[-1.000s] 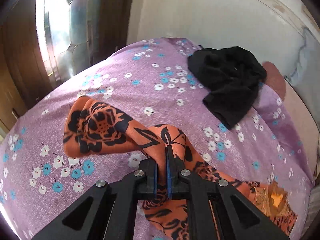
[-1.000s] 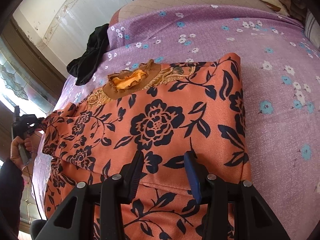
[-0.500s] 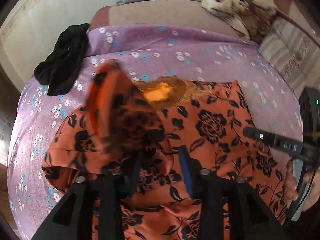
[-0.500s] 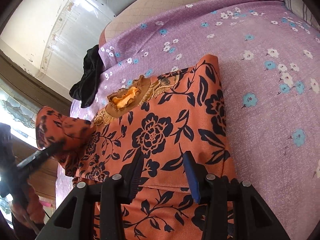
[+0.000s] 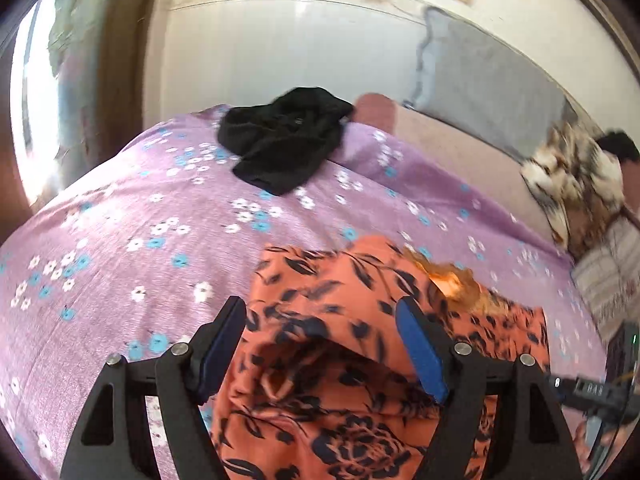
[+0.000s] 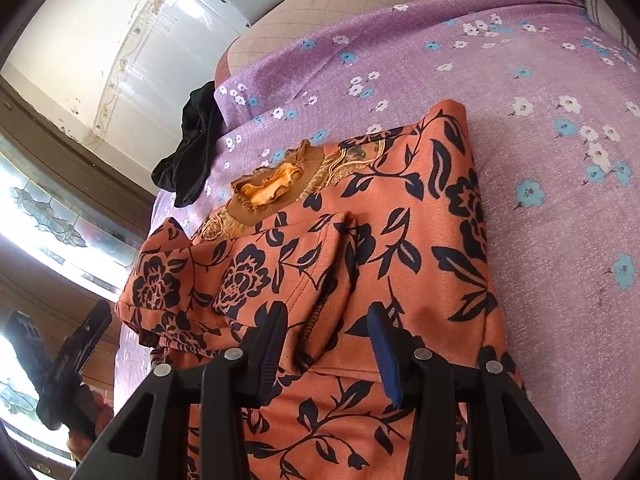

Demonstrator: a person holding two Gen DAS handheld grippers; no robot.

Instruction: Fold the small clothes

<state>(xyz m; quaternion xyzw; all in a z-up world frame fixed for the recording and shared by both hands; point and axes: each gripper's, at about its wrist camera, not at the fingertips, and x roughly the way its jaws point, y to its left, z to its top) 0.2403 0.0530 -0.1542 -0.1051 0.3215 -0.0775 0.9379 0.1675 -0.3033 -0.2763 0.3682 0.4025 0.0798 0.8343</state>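
**Sleeve laid across, tongs let go**

Because the sleeve has to stay folded over the body of the garment, we hold our left tongs (image 5: 320, 344) spread wide above it; their jaws have just been opening, and the blue pads touch no cloth, though the fabric lies below and between them. The orange satin top with black flower print (image 6: 400, 248) lies flat on the purple bedsheet dotted with white and blue flowers (image 6: 540, 100), its gold ruffled collar (image 6: 276, 184) pointing away from us. The sleeve (image 6: 256, 272) now rests crosswise on the chest, a soft ridge showing where it doubles over.

We keep our right tongs (image 6: 328, 344) half spread over the near part of the top, close to the sleeve's cuff; they seem to hover rather than pinch, probably to steady the cloth while the fold settles. The crumpled black garment (image 5: 284, 136) waits well apart near the far edge of the bed, out of the way.

We judge one sleeve fold done; the slippery fabric may slide back if disturbed.
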